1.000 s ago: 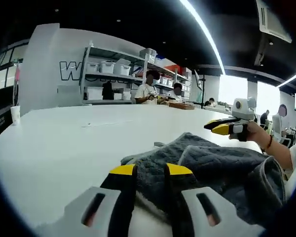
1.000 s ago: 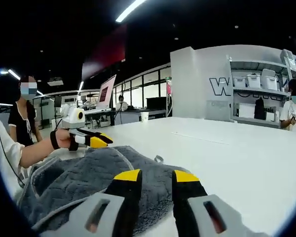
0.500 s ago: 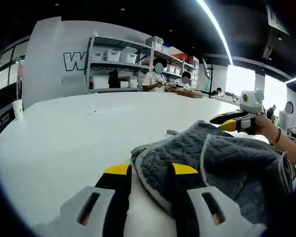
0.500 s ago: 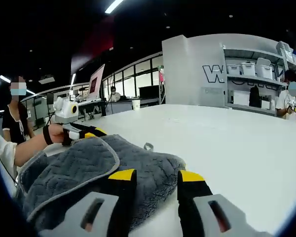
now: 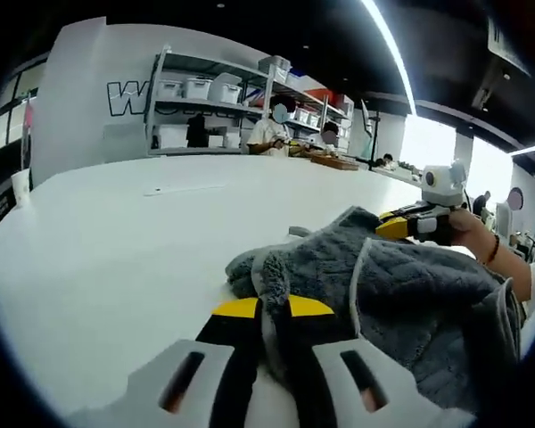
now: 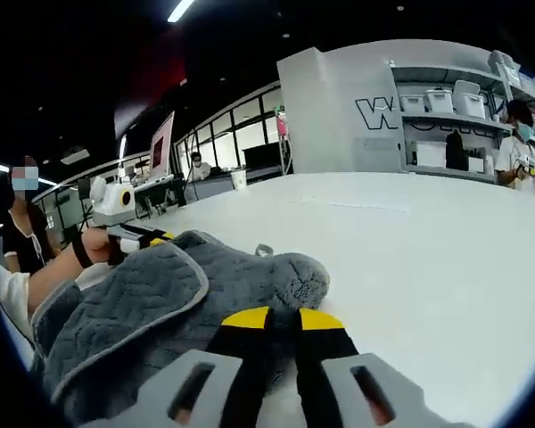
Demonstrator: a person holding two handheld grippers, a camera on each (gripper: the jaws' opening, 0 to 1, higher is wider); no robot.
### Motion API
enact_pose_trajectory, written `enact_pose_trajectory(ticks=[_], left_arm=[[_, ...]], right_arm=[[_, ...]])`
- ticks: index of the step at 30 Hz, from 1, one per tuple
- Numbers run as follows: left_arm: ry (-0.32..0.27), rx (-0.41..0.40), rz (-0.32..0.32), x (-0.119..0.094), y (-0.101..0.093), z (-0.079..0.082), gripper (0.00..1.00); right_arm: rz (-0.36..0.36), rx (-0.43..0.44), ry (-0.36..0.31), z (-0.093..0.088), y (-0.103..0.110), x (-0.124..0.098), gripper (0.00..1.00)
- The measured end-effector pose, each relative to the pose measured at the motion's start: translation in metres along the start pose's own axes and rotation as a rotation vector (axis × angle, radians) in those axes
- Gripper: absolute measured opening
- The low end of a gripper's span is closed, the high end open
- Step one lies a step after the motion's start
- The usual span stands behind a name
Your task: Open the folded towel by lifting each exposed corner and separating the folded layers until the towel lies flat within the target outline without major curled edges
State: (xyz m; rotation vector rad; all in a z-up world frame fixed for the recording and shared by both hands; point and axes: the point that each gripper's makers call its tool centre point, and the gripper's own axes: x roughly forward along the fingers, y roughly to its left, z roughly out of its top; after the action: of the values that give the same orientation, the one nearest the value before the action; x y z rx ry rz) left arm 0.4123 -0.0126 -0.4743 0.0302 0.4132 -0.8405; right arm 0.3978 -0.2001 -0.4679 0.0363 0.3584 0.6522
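Note:
A grey towel (image 5: pixel 410 294) with a pale hem lies bunched in thick folds on the white table (image 5: pixel 116 241). In the left gripper view my left gripper (image 5: pixel 275 308) is shut on the towel's near hem, and a fold of it stands up between the yellow tips. My right gripper (image 5: pixel 394 225), held in a hand, sits at the towel's far edge. In the right gripper view my right gripper (image 6: pixel 283 318) has its jaws drawn together at the edge of the towel (image 6: pixel 143 303). The left gripper (image 6: pixel 152 239) shows beyond the towel at the left.
The white table (image 6: pixel 428 241) stretches wide beyond the towel. A small hang loop (image 6: pixel 264 251) pokes out of the folds. A paper cup (image 5: pixel 20 185) stands at the table's far edge. Shelves with bins (image 5: pixel 205 98) and people (image 5: pixel 272 134) stand far behind.
Both grippers have gone from open to shut on the towel's edges. The towel has bunched up more between them.

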Motion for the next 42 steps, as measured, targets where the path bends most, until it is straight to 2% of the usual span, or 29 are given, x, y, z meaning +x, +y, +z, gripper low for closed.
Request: enact_pose_trajectory(ticks=[4, 15, 24, 31, 34, 37, 38, 39, 42], left_arm=[[0.000, 0.012, 0.010, 0.000, 0.002, 0.002, 0.07], [-0.033, 0.017, 0.031, 0.003, 0.011, 0.010, 0.07], [-0.062, 0.007, 0.047, 0.007, 0.019, 0.022, 0.07], [-0.055, -0.007, 0.053, 0.009, 0.021, 0.020, 0.07], [-0.044, -0.009, 0.049, 0.008, 0.020, 0.016, 0.09], [-0.033, -0.020, 0.048, 0.004, 0.020, 0.012, 0.14], [-0.035, -0.015, 0.072, 0.000, 0.022, 0.012, 0.16], [-0.039, 0.011, 0.072, -0.003, 0.022, 0.013, 0.16], [-0.065, -0.022, 0.066, -0.008, 0.020, 0.017, 0.15]], right_arm=[[-0.005, -0.007, 0.007, 0.001, -0.001, 0.000, 0.00], [-0.023, -0.020, -0.023, 0.018, -0.009, 0.011, 0.00], [-0.033, -0.026, -0.015, 0.021, -0.014, 0.020, 0.00], [-0.028, -0.020, -0.021, 0.018, -0.013, 0.024, 0.00], [-0.037, -0.042, -0.020, 0.016, -0.012, 0.021, 0.04], [-0.056, -0.072, -0.026, 0.018, -0.010, 0.014, 0.17], [-0.070, -0.101, -0.044, 0.021, -0.009, 0.009, 0.19], [-0.063, -0.103, -0.043, 0.021, -0.007, 0.006, 0.18], [-0.052, -0.122, -0.065, 0.027, 0.003, -0.002, 0.16]])
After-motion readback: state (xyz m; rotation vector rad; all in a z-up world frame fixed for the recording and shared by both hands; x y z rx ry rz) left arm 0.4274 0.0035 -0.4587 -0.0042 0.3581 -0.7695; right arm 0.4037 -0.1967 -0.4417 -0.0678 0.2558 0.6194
